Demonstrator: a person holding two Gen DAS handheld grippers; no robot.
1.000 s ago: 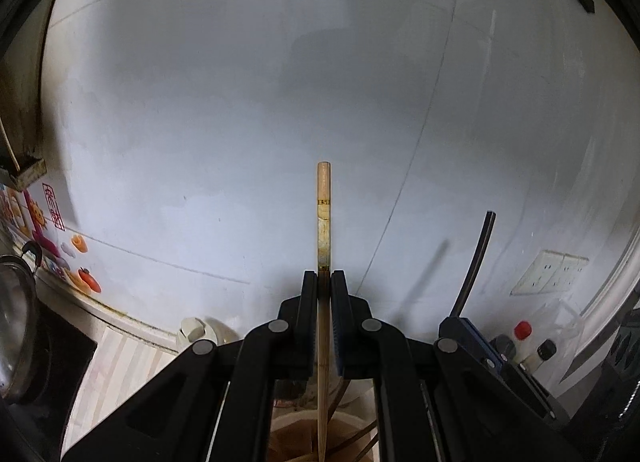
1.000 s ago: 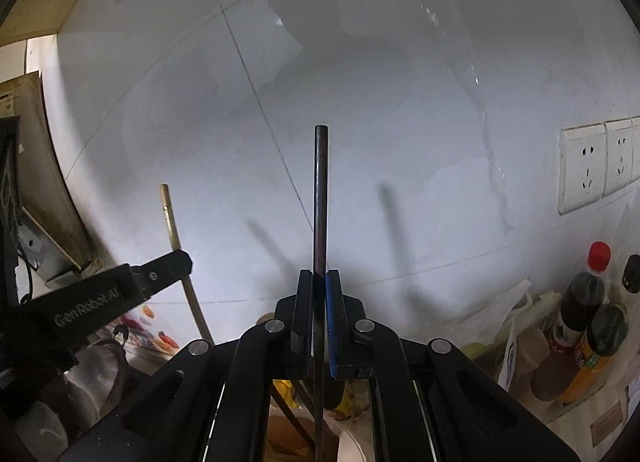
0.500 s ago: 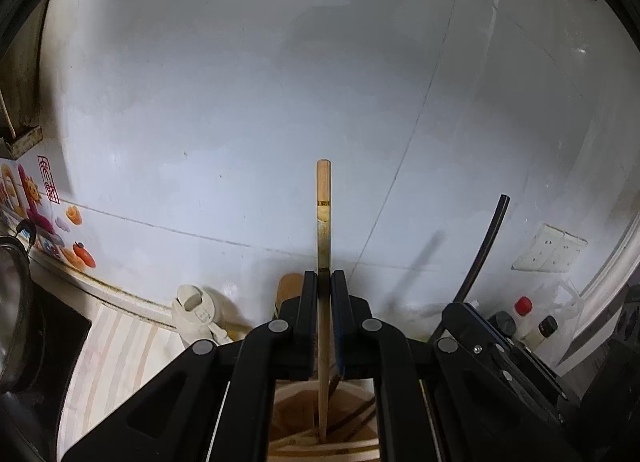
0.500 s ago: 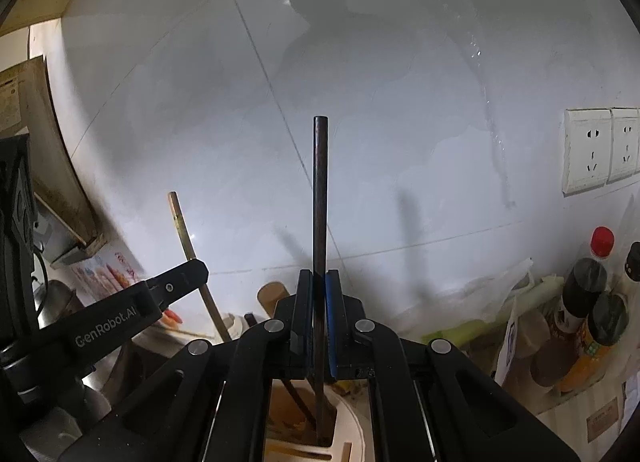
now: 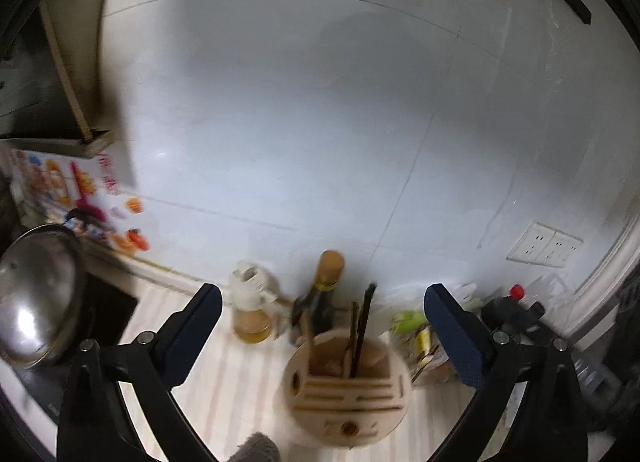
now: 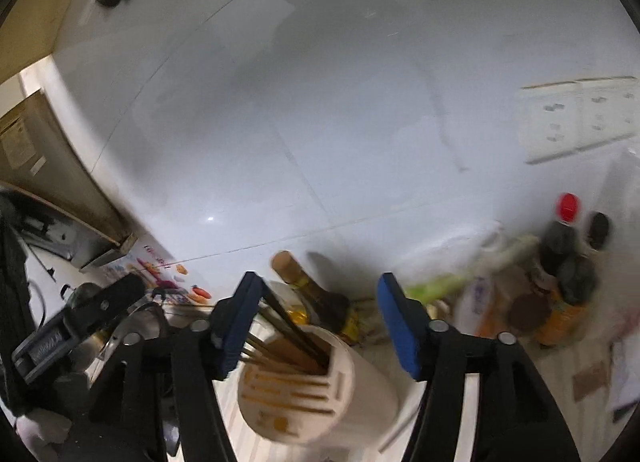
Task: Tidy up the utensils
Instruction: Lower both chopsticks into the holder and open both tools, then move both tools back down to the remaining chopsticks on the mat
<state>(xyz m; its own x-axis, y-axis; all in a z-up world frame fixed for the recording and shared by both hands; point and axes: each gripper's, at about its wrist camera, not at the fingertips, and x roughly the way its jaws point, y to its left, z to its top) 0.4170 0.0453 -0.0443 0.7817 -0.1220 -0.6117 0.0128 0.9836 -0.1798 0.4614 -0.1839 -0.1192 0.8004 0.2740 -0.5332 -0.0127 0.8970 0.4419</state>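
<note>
A round beige utensil holder (image 5: 348,386) with slots stands on the striped counter. Several chopsticks (image 5: 360,334) stand in its open compartment, a pale wooden one and dark ones. My left gripper (image 5: 322,296) hangs above and in front of the holder, its jaws opening wide, with nothing pressed between the pads. In the right wrist view the same holder (image 6: 296,382) sits just below my right gripper (image 6: 318,286), whose jaws are also opening. The chopsticks (image 6: 288,326) lean in the holder, free of the blue pads. The left gripper (image 6: 80,322) shows at the left of that view.
Behind the holder stand a dark bottle with a tan cap (image 5: 324,290) and a white-capped oil bottle (image 5: 252,302). A steel pot lid (image 5: 36,294) lies at the left. Red-capped bottles (image 6: 564,246), a bag of greens (image 6: 460,282) and wall sockets (image 6: 580,117) are at the right.
Both grippers were shut on upright chopsticks, pale in the left, dark in the right. Now both have let go and drawn back; the chopsticks stand in the holder.
</note>
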